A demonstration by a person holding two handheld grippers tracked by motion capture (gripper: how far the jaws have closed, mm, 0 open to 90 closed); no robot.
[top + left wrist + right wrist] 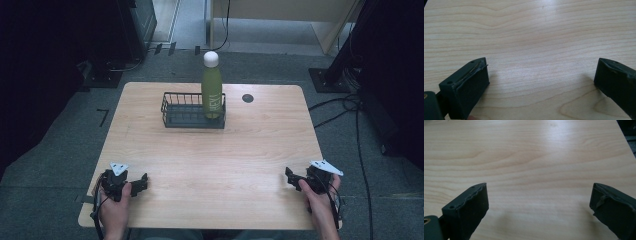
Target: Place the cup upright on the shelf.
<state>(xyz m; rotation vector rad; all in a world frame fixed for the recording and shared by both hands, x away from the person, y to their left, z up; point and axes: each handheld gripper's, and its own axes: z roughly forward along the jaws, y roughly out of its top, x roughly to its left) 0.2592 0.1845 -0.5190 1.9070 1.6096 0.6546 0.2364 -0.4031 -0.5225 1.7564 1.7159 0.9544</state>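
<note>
A green bottle (212,89) with a white cap stands upright in the right end of a dark wire basket (186,111) at the back middle of the wooden table (210,150). My left gripper (142,181) rests near the front left corner, held by a hand, pointing right. My right gripper (291,177) rests near the front right edge, pointing left. In the left gripper view the left gripper (541,72) has its jaws wide apart over bare wood. In the right gripper view the right gripper (539,193) is likewise open with nothing between the jaws.
A small dark round disc (248,98) sits on the table right of the basket. Cables (345,107) lie on the grey floor at the right. Dark equipment stands at the back left and right of the table.
</note>
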